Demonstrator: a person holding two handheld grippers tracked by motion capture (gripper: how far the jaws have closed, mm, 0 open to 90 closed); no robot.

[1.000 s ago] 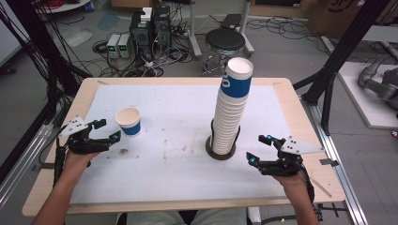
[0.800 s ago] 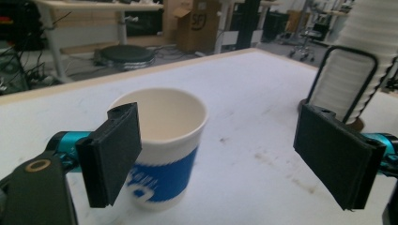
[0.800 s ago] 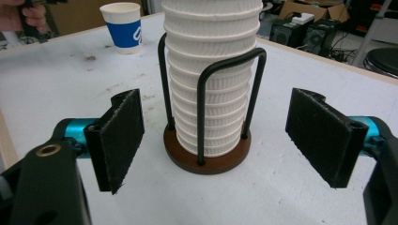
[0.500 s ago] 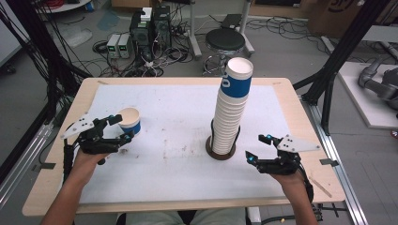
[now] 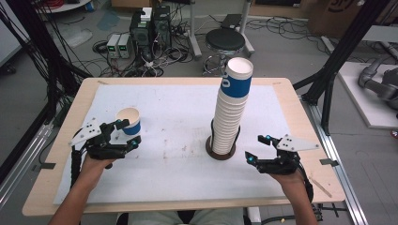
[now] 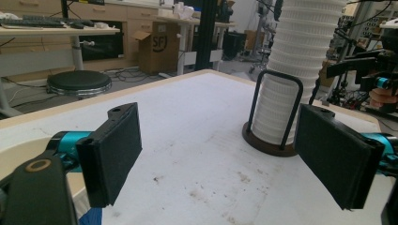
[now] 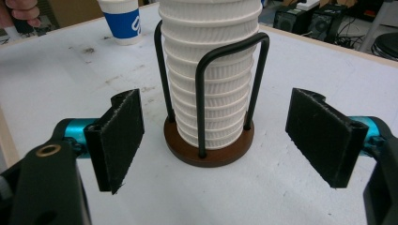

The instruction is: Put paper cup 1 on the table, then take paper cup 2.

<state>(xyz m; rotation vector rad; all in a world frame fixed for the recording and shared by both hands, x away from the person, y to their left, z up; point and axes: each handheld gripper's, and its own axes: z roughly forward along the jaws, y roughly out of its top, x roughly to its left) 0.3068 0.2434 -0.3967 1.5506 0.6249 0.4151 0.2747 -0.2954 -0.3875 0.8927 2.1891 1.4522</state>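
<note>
Tall stack of white ribbed paper cups (image 5: 231,112), topmost one blue-banded with unreadable white lettering, in a black wire holder on a brown round base (image 5: 220,151) at table centre. Single blue-banded cup (image 5: 129,120) at 9 o'clock from it, just beside the left gripper (image 5: 126,132), jaws wide apart, empty. Right gripper (image 5: 257,148) at 4 o'clock, jaws wide apart, empty. A cardboard box (image 6: 157,47) beyond the table reads "SF".

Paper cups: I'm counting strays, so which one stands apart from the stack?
The single blue-banded paper cup on the table's left side, upright beside the left claw. Every other cup is nested in the tall stack in the wire holder.
</note>
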